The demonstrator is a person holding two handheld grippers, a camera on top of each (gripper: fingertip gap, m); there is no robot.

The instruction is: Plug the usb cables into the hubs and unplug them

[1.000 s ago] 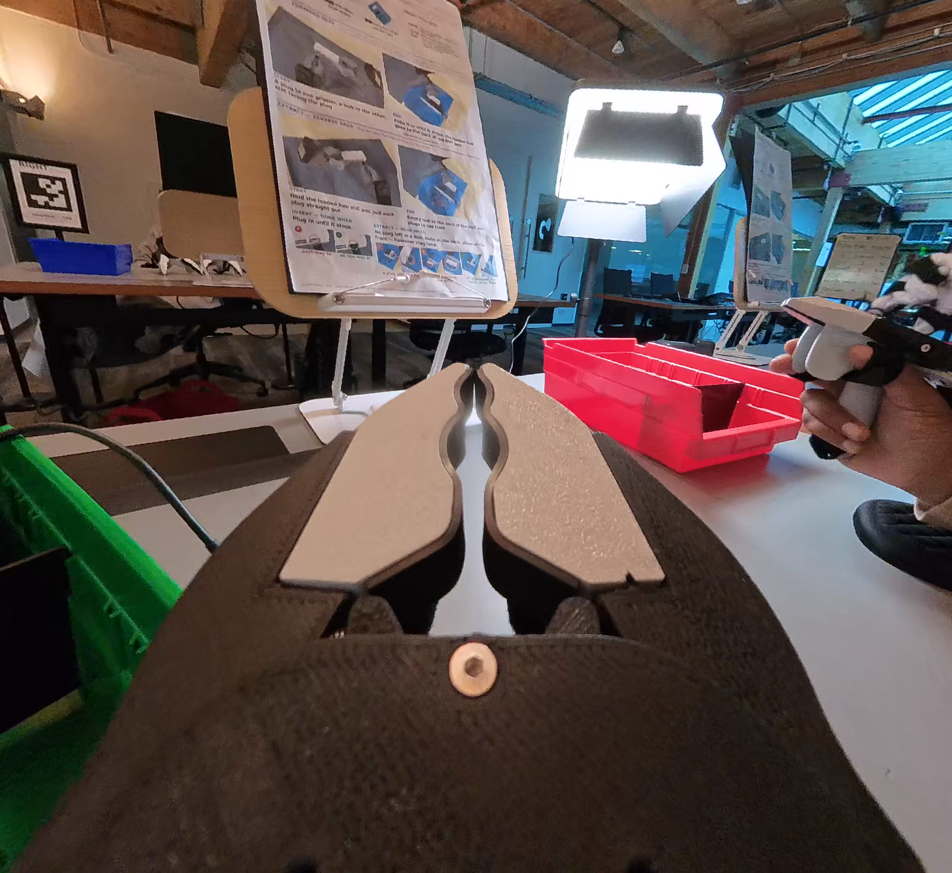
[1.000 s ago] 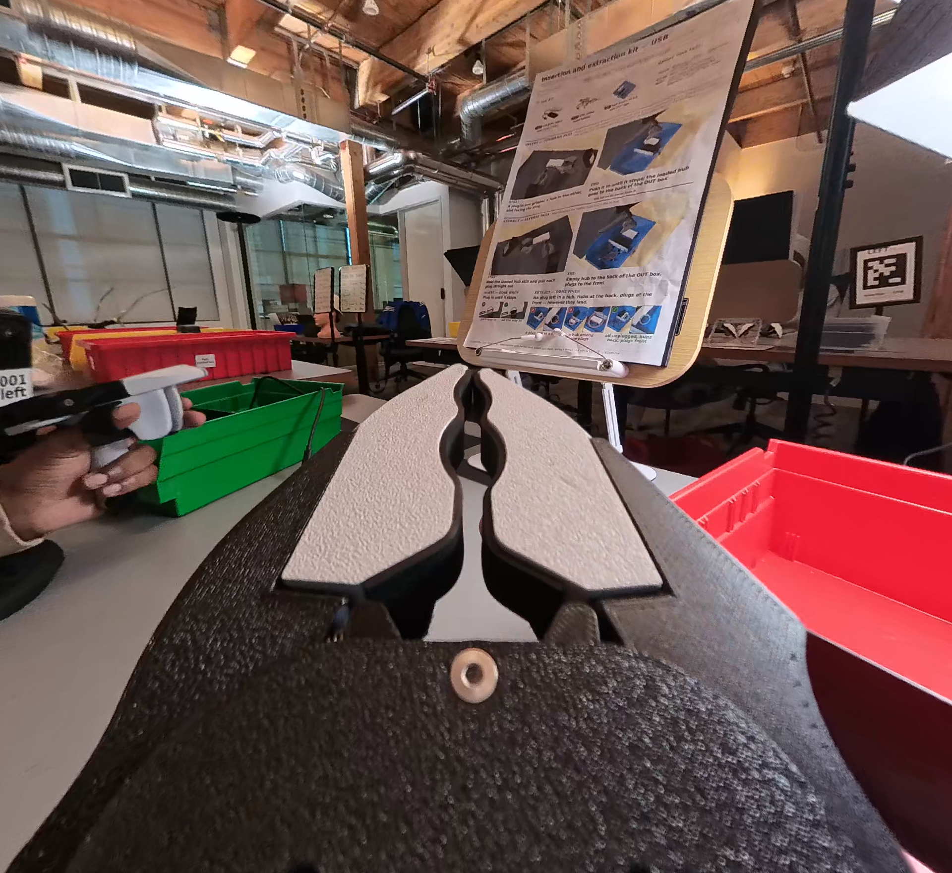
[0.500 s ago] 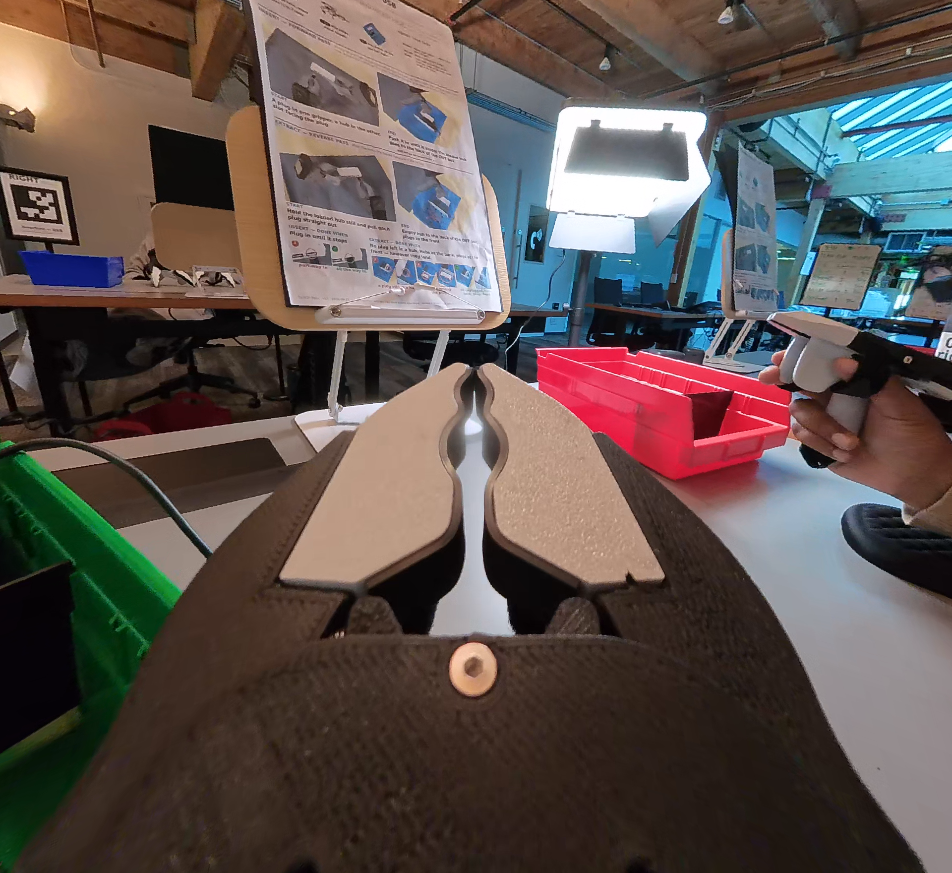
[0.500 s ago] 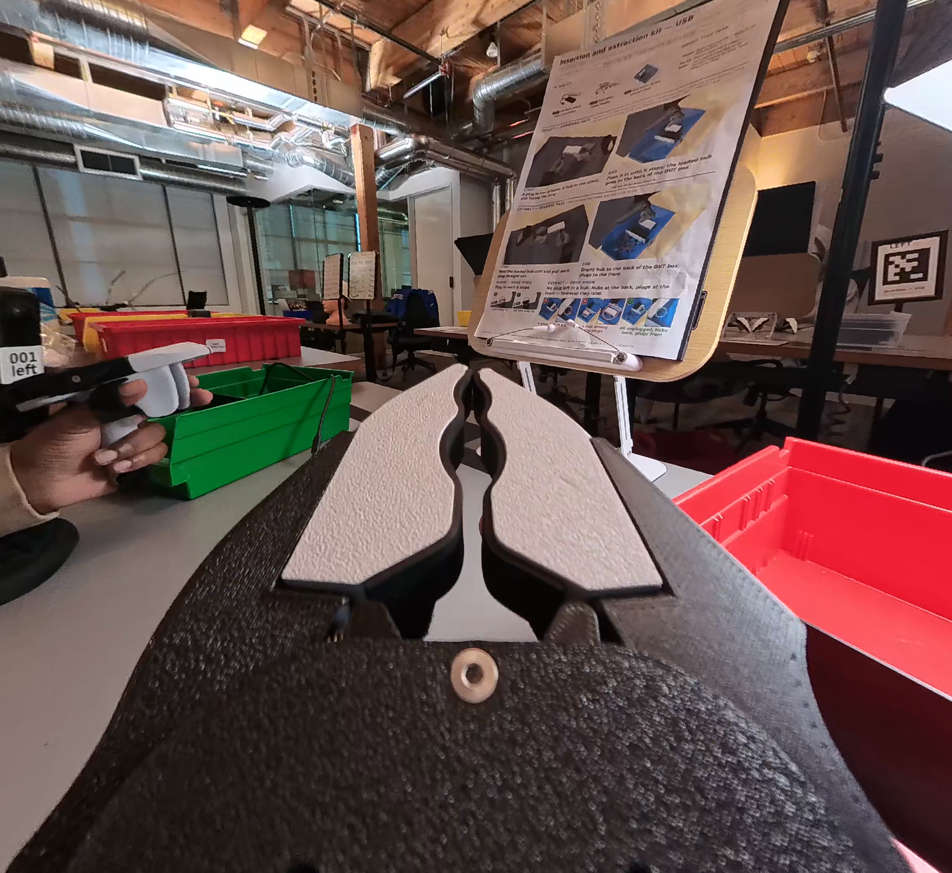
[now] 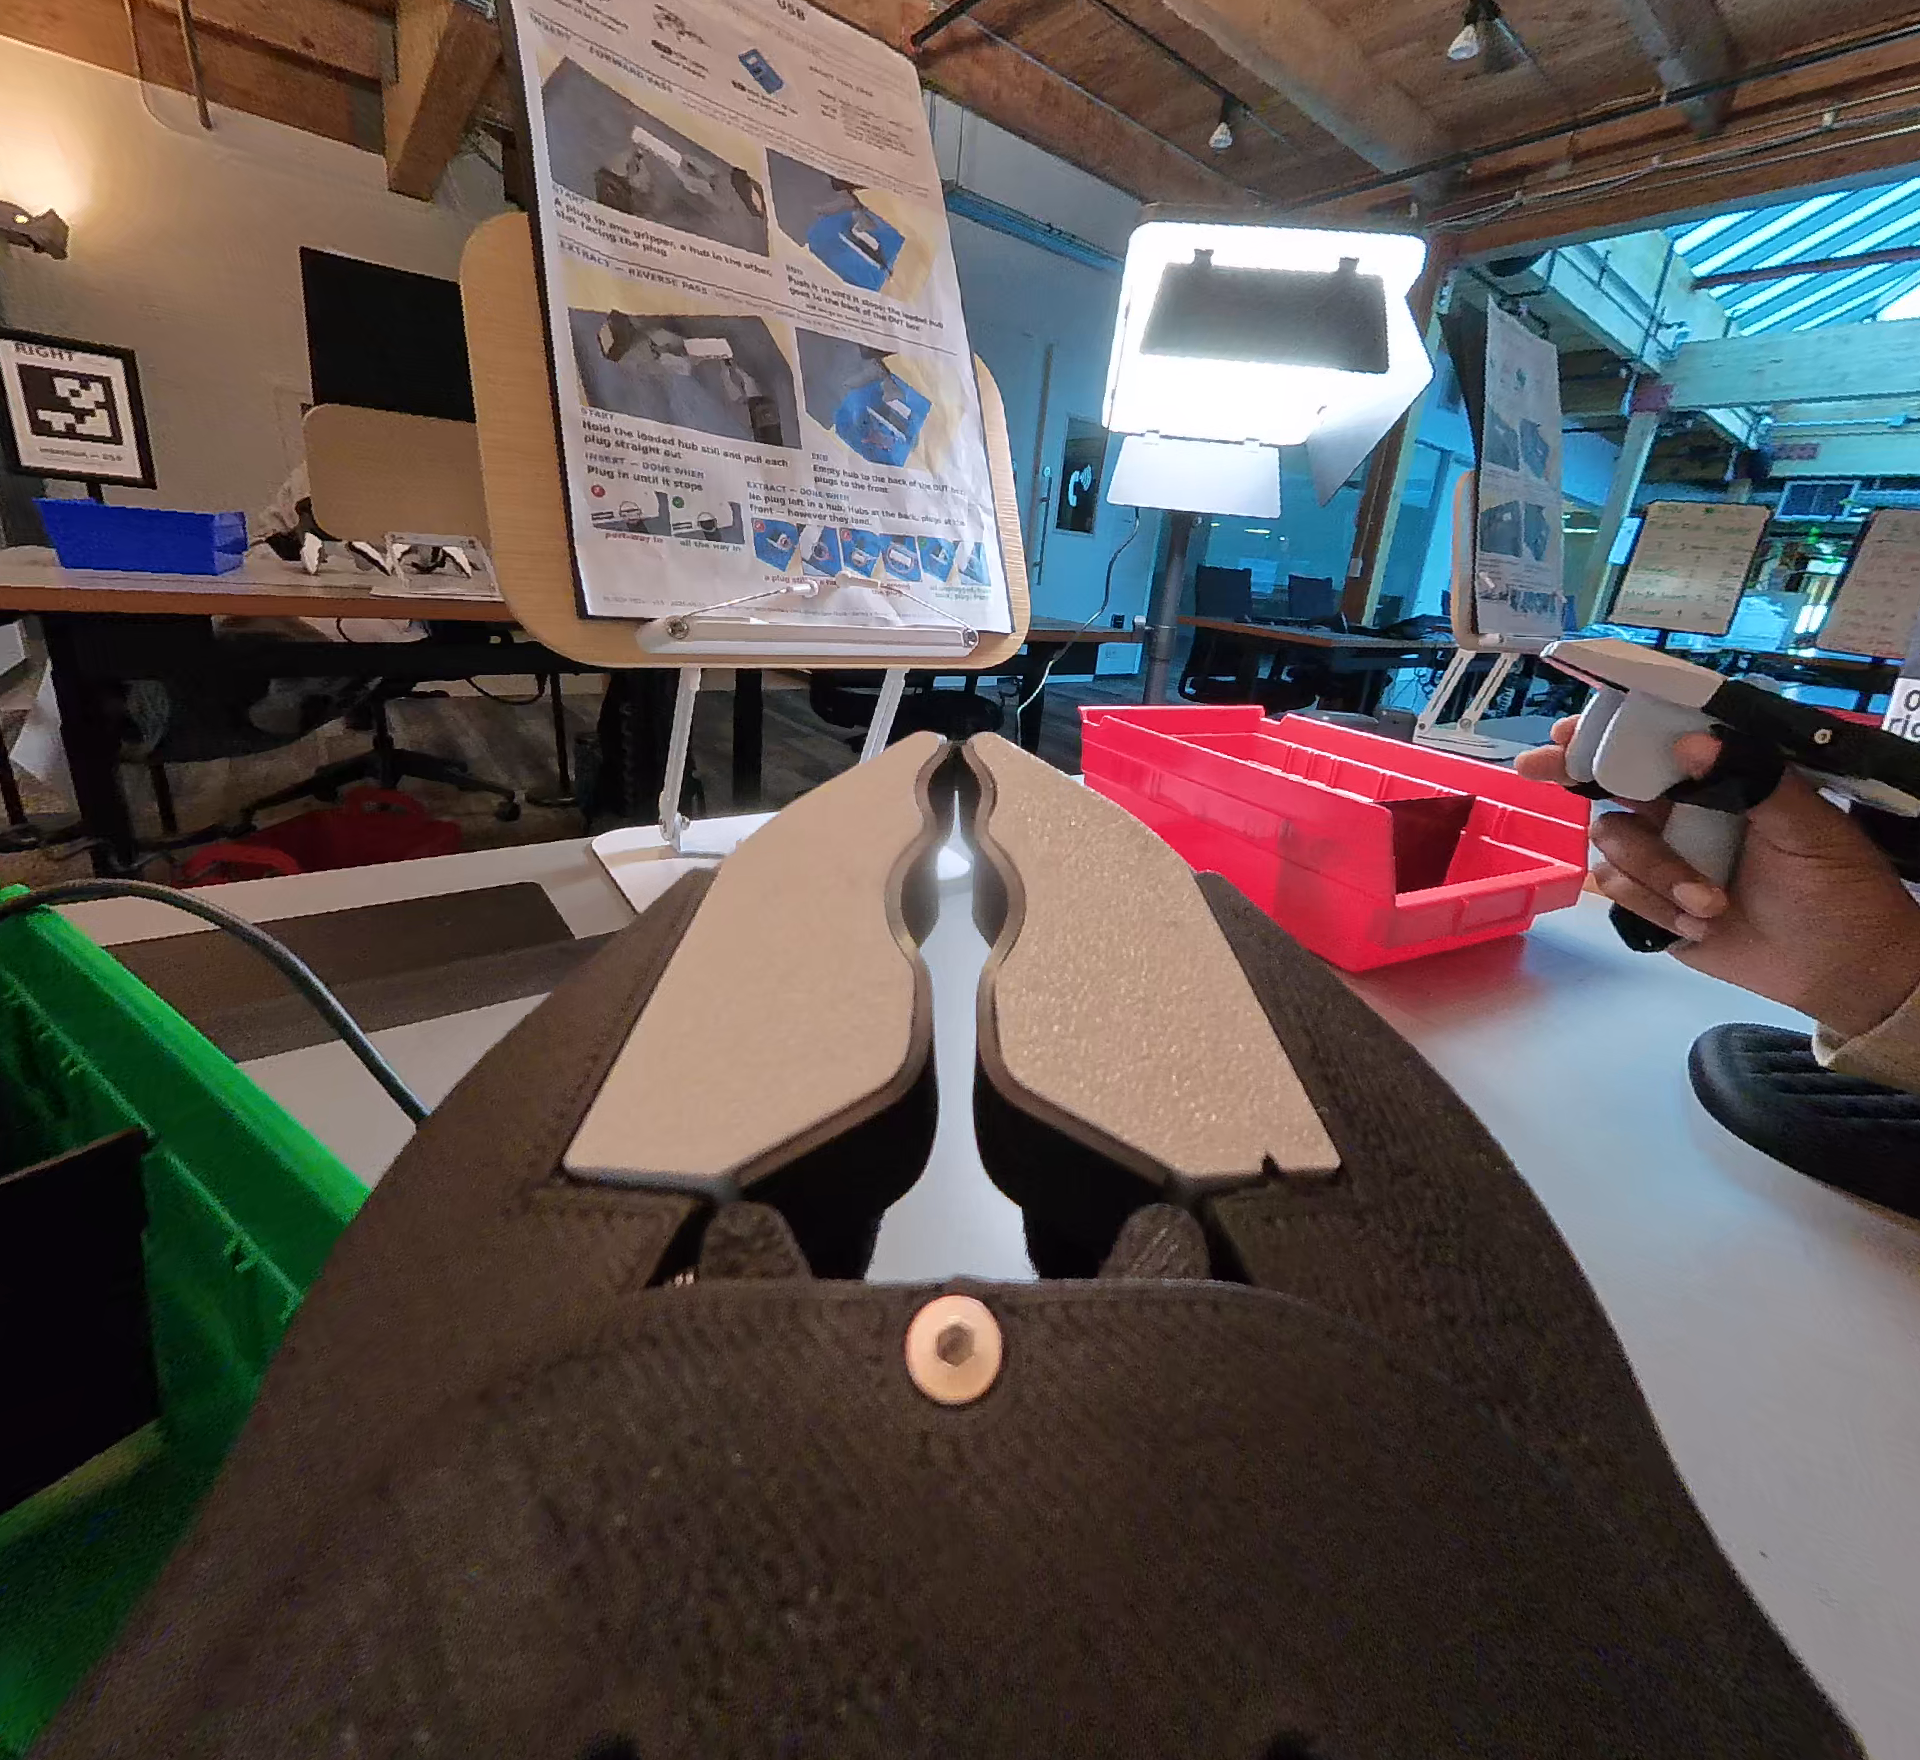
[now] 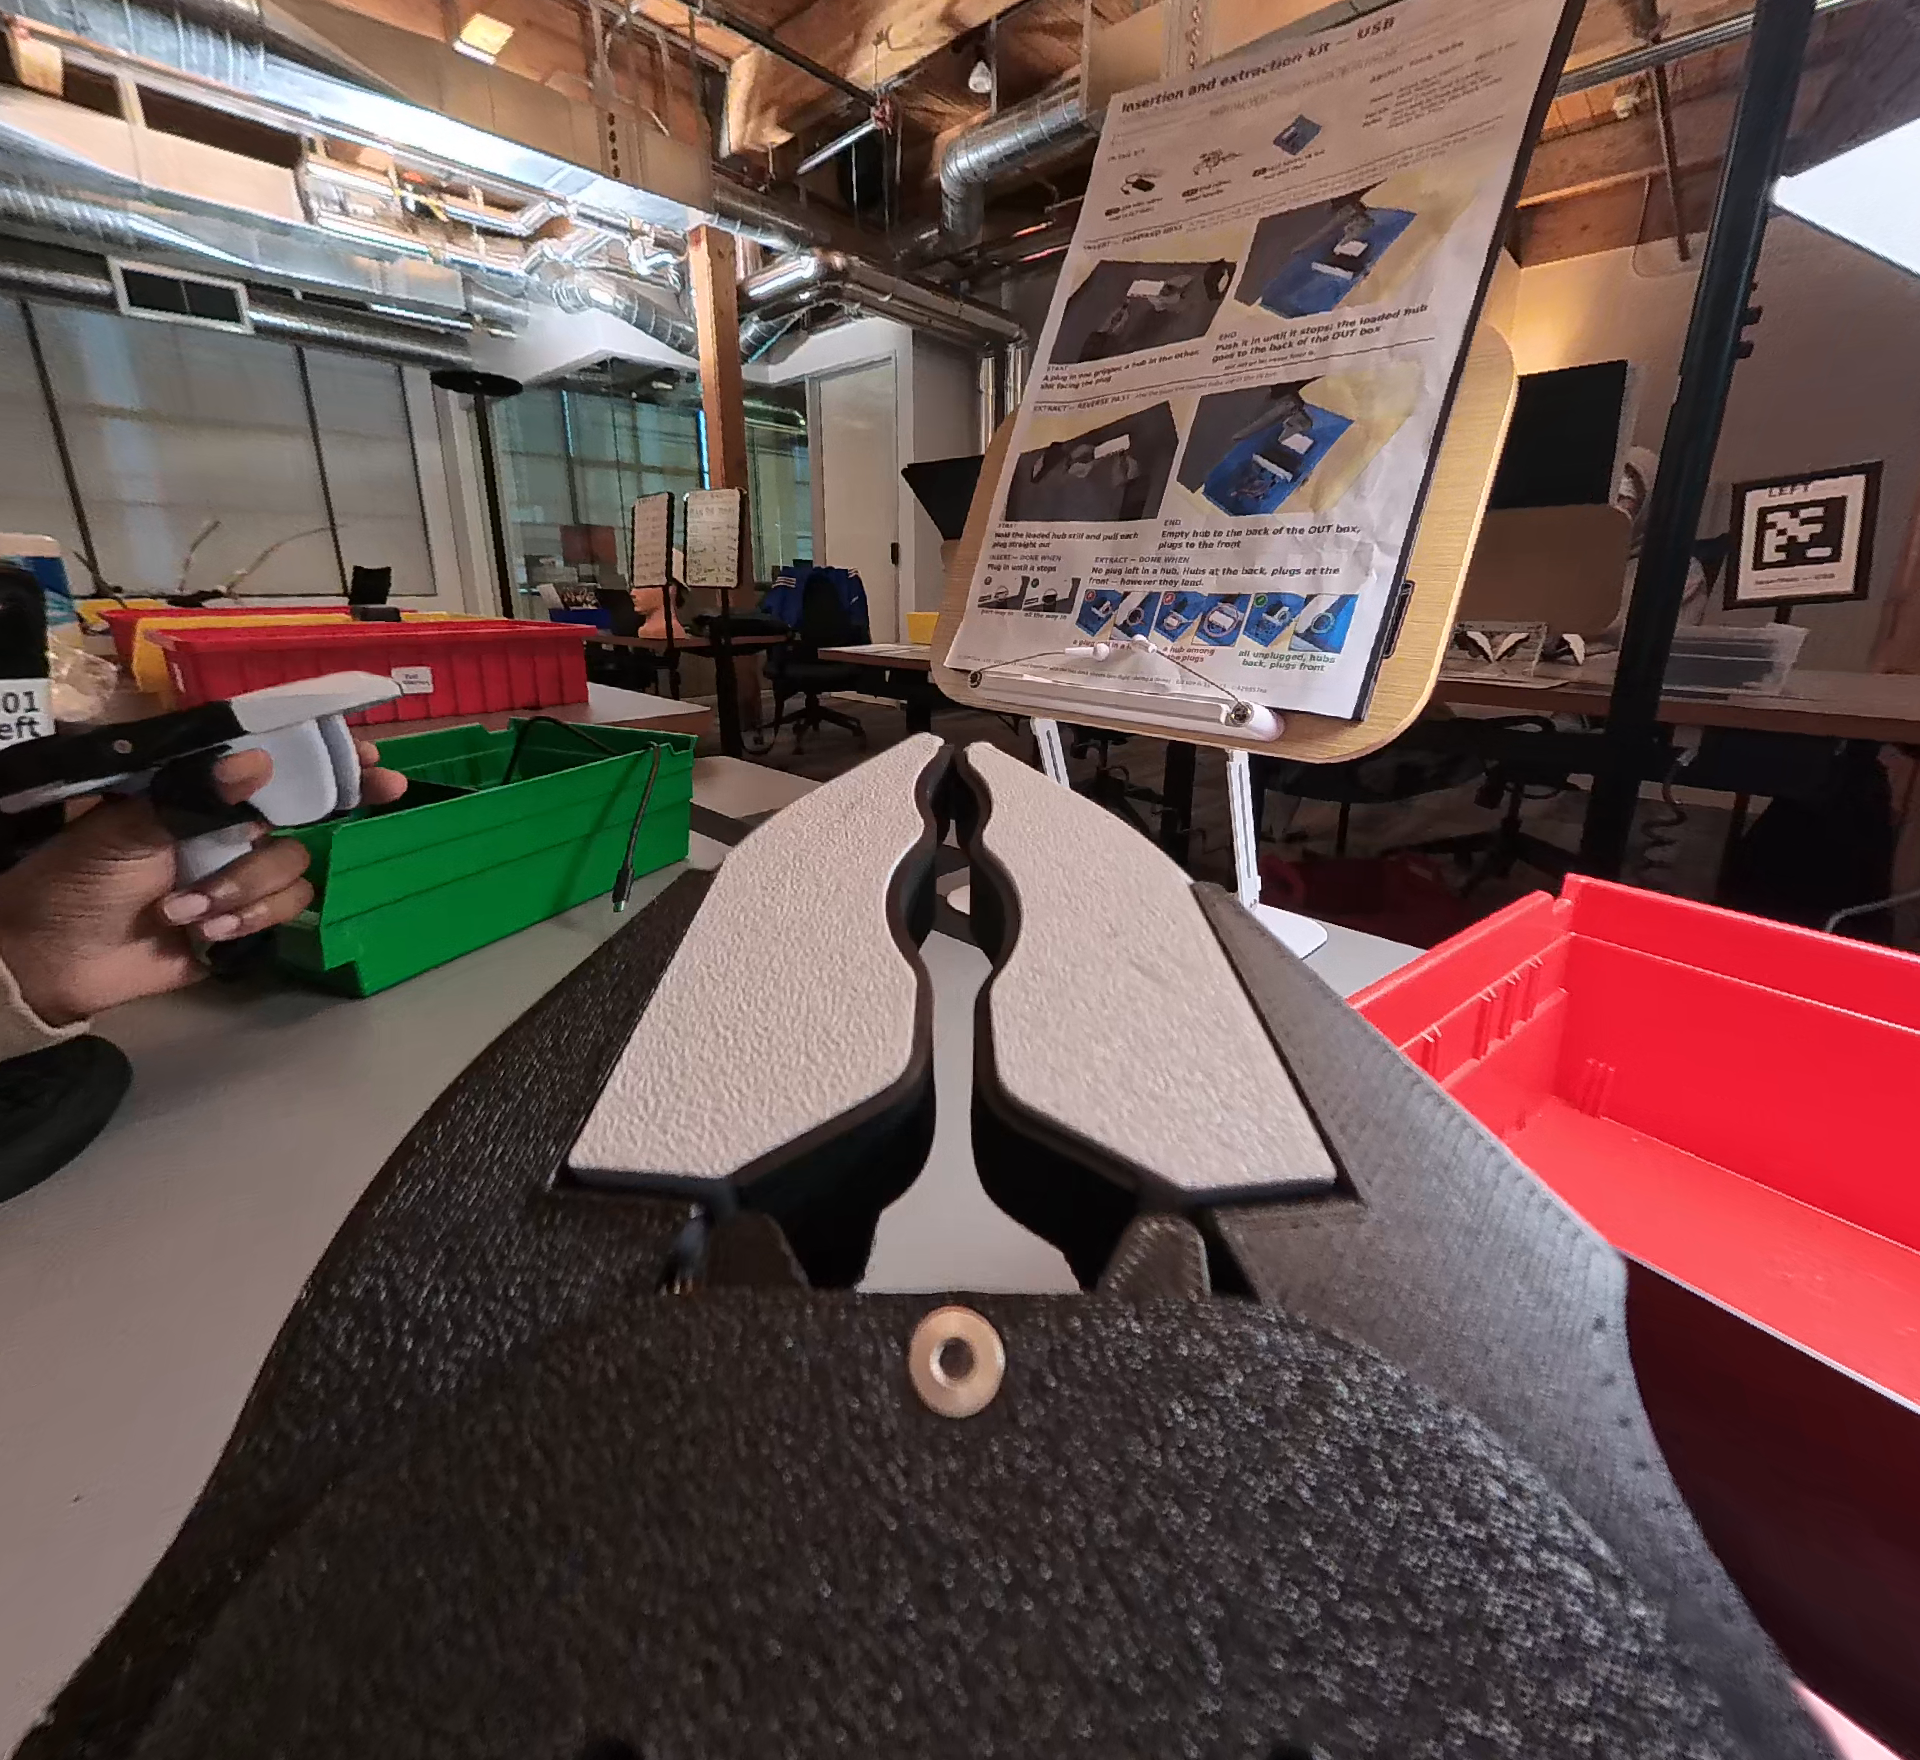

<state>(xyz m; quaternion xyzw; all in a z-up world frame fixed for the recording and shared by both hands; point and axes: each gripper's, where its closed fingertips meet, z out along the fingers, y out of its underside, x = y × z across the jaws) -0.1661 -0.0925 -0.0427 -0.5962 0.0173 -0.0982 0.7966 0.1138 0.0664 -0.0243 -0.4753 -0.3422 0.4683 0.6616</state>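
Observation:
My left gripper (image 5: 956, 760) is shut and empty, held above the white table (image 5: 1621, 1295) and pointing at the instruction sheet stand. My right gripper (image 6: 954, 760) is also shut and empty. A green bin (image 6: 499, 837) sits to the left; a dark cable (image 6: 636, 827) hangs over its front wall with its plug end dangling. The same cable (image 5: 260, 962) arcs out of the green bin (image 5: 156, 1139) in the left wrist view. A red bin (image 5: 1320, 827) stands on the right; it also shows in the right wrist view (image 6: 1683, 1087). No hub shows.
An instruction sheet on a wooden stand (image 5: 748, 360) stands at the table's far edge; it also shows in the right wrist view (image 6: 1247, 422). Each view shows the other hand-held gripper at its side (image 5: 1662, 734) (image 6: 239, 754). A lit light panel (image 5: 1262, 339) stands behind.
Both grippers have drifted slightly: the stand and bins have shifted a little in both views. Both stay shut and empty.

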